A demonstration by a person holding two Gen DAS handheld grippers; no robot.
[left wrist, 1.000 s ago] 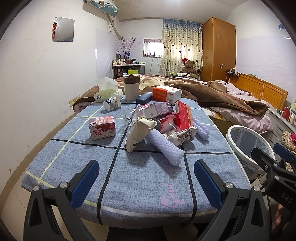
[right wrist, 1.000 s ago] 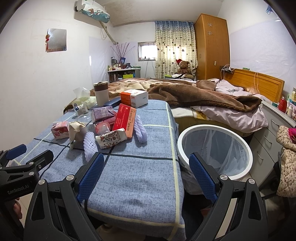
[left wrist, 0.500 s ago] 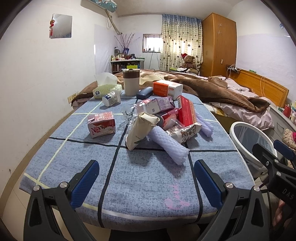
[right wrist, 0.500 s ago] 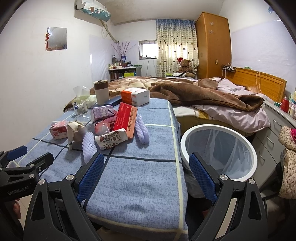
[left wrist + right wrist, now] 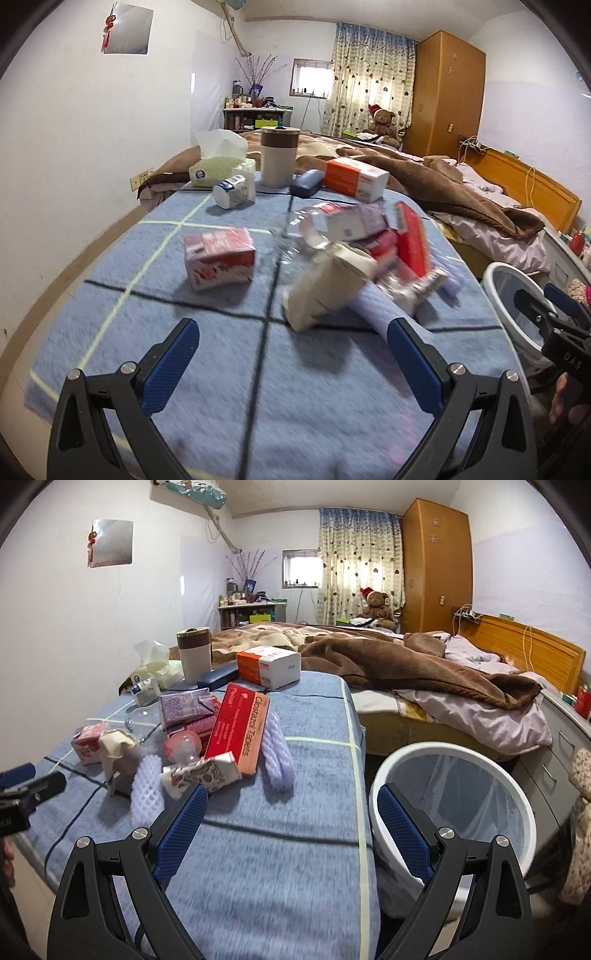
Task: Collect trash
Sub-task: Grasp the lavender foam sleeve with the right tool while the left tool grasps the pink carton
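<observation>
**A:** Judging from both views, how far along is the collecting?

**B:** Barely begun, I'd say. The white bin (image 5: 452, 805) with its thin clear liner looks empty, and the whole pile of trash (image 5: 207, 738) sits on the blue quilted cloth covering the table (image 5: 295, 849).

**A:** And the grippers?

**B:** The left gripper (image 5: 291, 363) has its fingers spread wide with nothing between them, aimed at the pile at twelve o'clock. The right gripper (image 5: 291, 821) is spread the same way and empty; the bin lies at about two o'clock from it, just beside the table edge.

**A:** What is the trash made of?

**B:** Mixed stuff. A crumpled cream paper bag (image 5: 328, 288), soft and creased. Two foam net sleeves (image 5: 277, 755), pale lilac, springy tubes. A flat red cardboard tablet box (image 5: 240, 727), a small pink milk carton (image 5: 219, 262), a patterned wrapper (image 5: 201, 775). The left view is blurred, so finer detail there I can't tell.

**A:** What's left, then?

**B:** Everything: each piece awaits lifting into the bin.
</observation>
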